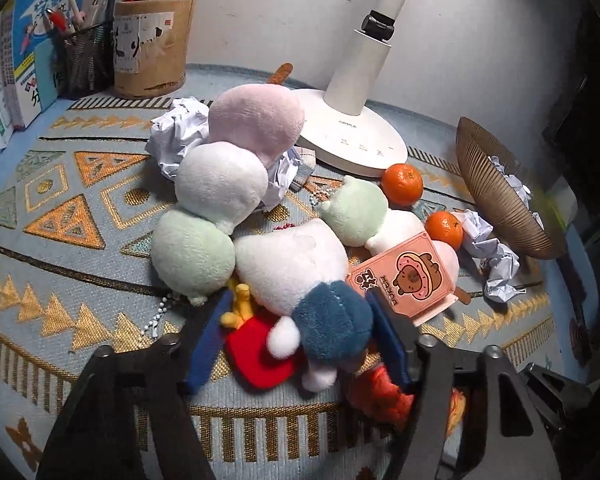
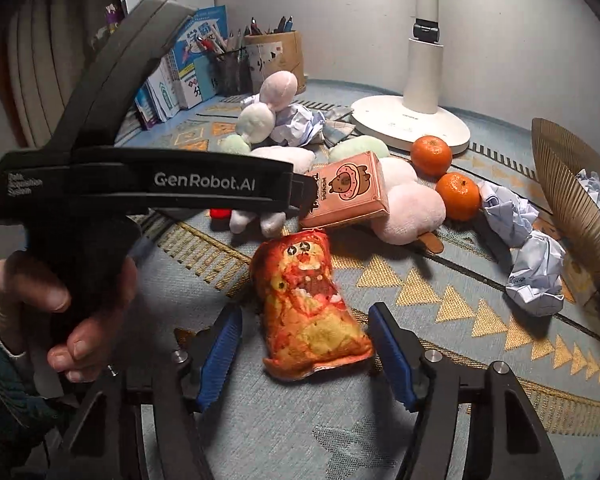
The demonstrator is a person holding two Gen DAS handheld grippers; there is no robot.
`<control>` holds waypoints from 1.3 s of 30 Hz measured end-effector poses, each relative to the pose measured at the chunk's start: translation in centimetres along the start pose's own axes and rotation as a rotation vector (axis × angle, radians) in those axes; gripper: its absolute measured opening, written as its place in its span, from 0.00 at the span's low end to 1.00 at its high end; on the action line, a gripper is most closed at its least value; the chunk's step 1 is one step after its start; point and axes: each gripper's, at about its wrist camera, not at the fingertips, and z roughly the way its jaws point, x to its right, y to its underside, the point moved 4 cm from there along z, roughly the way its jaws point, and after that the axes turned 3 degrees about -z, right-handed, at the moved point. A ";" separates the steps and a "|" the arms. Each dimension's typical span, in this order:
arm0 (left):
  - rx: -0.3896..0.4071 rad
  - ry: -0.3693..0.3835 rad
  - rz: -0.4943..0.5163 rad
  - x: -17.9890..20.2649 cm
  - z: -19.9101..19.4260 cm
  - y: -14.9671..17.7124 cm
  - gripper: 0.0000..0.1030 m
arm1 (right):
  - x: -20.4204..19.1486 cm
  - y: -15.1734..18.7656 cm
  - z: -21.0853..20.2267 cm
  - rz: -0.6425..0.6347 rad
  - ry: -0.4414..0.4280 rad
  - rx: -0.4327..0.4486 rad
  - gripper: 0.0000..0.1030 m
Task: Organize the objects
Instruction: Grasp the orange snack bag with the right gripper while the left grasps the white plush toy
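My left gripper (image 1: pixel 300 340) is shut on a white and blue plush toy (image 1: pixel 320 280) with a red fries pouch (image 1: pixel 260 356); both blue pads touch it. Seen from the right wrist, a hand holds that left gripper (image 2: pixel 304 190) over the toy's white feet (image 2: pixel 256 220). My right gripper (image 2: pixel 306 344) stands open around an orange and yellow plush (image 2: pixel 308 312) that lies flat on the cloth. That plush's lower corner meets the right-hand pad, and a gap shows at the other pad. The same orange plush (image 1: pixel 380 392) peeks out under the left gripper's finger.
On the patterned cloth (image 1: pixel 60 240) lie a three-ball plush (image 1: pixel 220 184), a pink box (image 1: pixel 404 276), two tangerines (image 1: pixel 402 184), and crumpled paper (image 1: pixel 496 264). A lamp base (image 1: pixel 352 140), a brown ribbed bowl (image 1: pixel 500 192), pen holders (image 1: pixel 152 52) and books (image 1: pixel 32 40) ring the back.
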 end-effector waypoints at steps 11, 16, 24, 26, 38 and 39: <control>-0.005 0.138 0.119 0.5 -5.3 3.6 0.51 | 4.0 2.7 -6.0 0.220 -0.032 0.127 0.34; -0.052 0.110 0.221 0.9 -6.2 6.6 0.51 | 6.5 3.9 -8.5 0.284 0.043 0.119 0.34; -0.108 0.057 0.261 0.9 -6.5 9.0 0.80 | 5.1 5.9 -7.5 0.288 0.006 0.042 0.34; -0.115 0.045 0.242 0.8 -6.3 9.2 0.81 | 5.0 6.3 -7.5 0.293 -0.009 0.026 0.41; -0.054 -0.053 0.249 2.6 -5.5 9.7 0.71 | 4.9 6.8 -6.4 0.207 0.101 -0.014 0.76; -0.046 -0.066 0.262 2.6 -5.6 9.7 0.58 | 4.5 6.7 -6.0 0.183 0.120 -0.023 0.70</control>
